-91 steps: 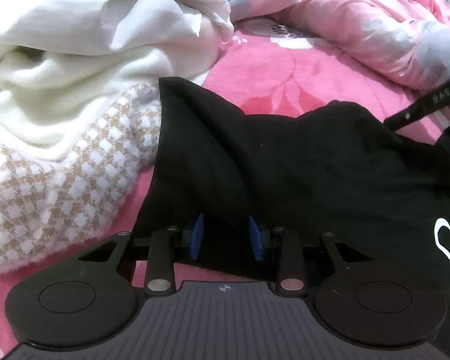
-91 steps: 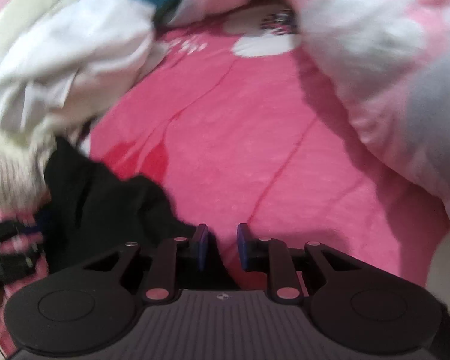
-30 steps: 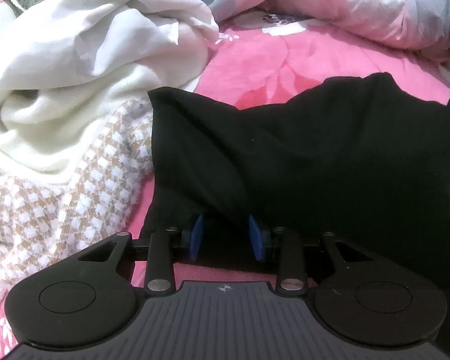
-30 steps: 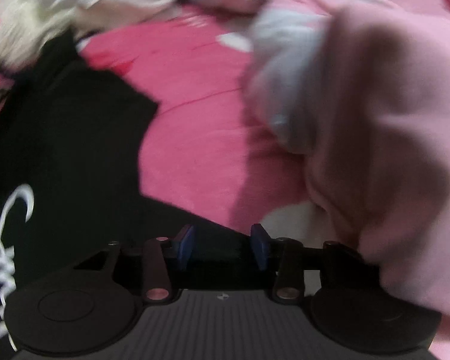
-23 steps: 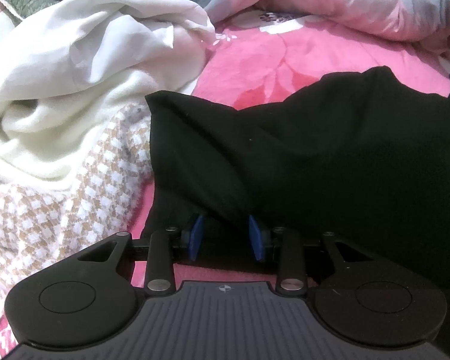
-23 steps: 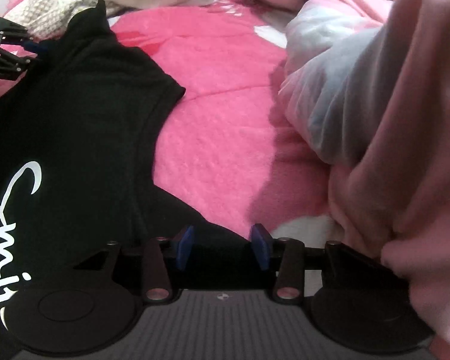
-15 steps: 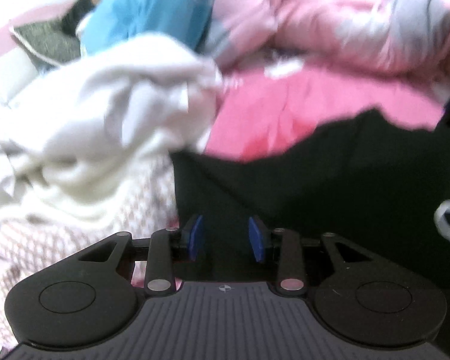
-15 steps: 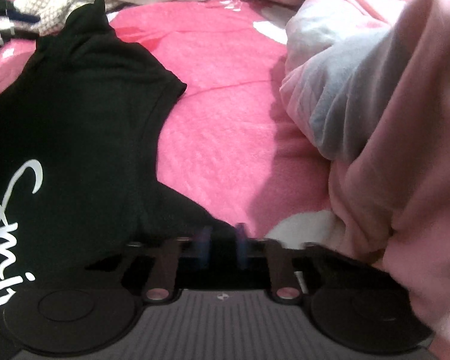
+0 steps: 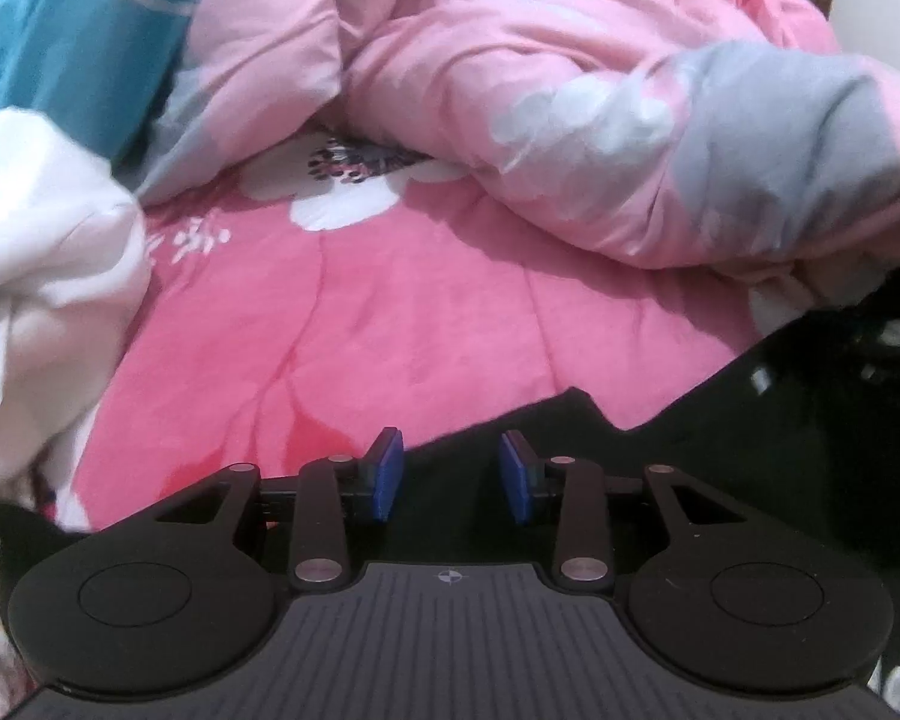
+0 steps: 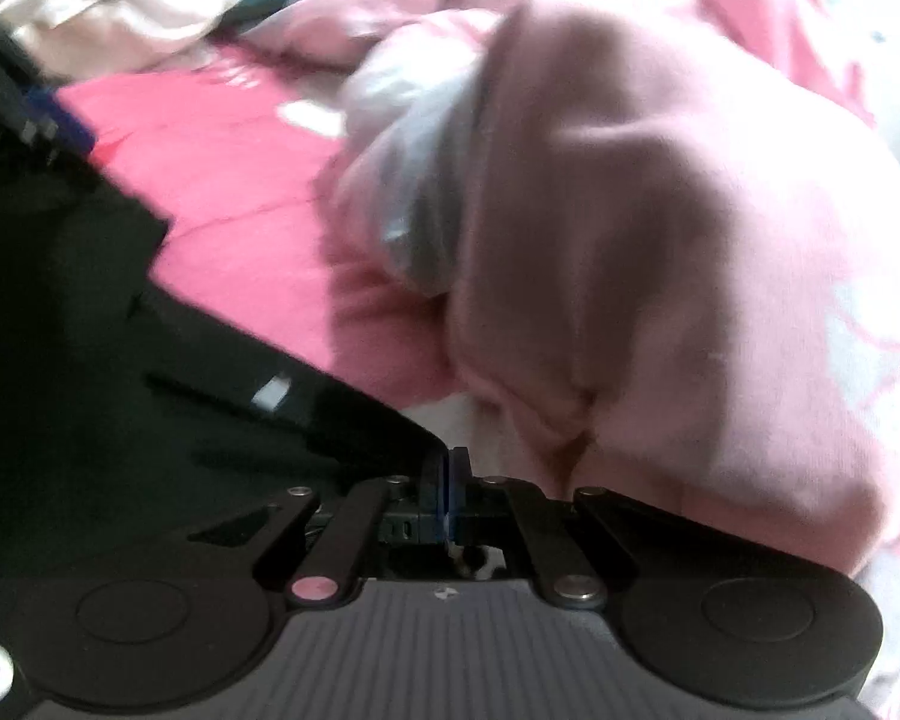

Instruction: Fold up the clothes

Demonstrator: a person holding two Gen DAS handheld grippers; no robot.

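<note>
Our right gripper (image 10: 445, 480) has its blue pads pressed flat together, pinching a corner of the black T-shirt (image 10: 90, 360) whose edge runs right into them. From there the shirt spreads away to the left across the pink bed cover (image 10: 222, 180), with a bit of white lettering showing at the lower left edge of the right wrist view. Our left gripper (image 9: 452, 477) stands at a narrow gap, and the black T-shirt (image 9: 780, 450) fills the space between its pads; we cannot tell whether the pads press on the cloth. In the left wrist view the shirt's edge rises toward the right over the pink bed cover (image 9: 360, 330). A rumpled pink quilt (image 9: 630, 120) lies beyond it, and white clothes (image 9: 36, 252) are heaped at the left.
</note>
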